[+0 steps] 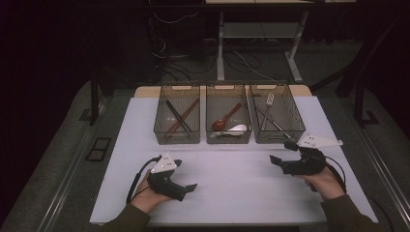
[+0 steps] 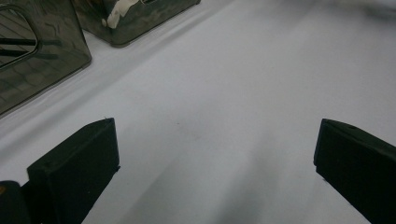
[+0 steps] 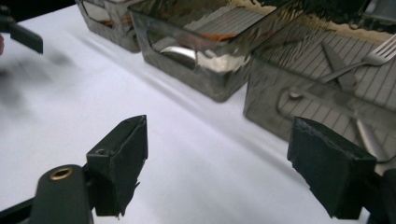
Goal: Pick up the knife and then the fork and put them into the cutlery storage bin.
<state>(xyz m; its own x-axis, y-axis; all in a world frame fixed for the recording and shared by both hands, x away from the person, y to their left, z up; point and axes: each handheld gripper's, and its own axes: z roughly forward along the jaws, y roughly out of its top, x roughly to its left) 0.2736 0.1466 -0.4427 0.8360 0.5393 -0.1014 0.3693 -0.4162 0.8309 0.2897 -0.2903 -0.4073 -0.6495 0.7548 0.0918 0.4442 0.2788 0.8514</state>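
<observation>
From the high view we see the whole white surface (image 1: 232, 179) with three clear bins in a row at its far side. The left bin (image 1: 177, 116) carries dark and brown sticks, the middle bin (image 1: 228, 116) a red spoon (image 1: 223, 121) and a pale spoon, the right bin (image 1: 276, 116) metal cutlery with a fork (image 1: 269, 102). The gripper views do not give this order so clearly.

We hold the left gripper (image 1: 189, 189) low over the near left part of the surface. In the left gripper view its jaws stand wide apart, with bare white surface between them, and two bins sit far off at the upper left corner.

The right gripper (image 1: 283, 153) is near the right bin, just before its front wall, apart from it. The right gripper view brings what the high view cannot: the fork (image 3: 373, 58) and a knife lying on the ribbed floor of this bin, seen through the clear wall. The jaws are wide open and hold nothing; the bin lies ahead and to the right of them.
</observation>
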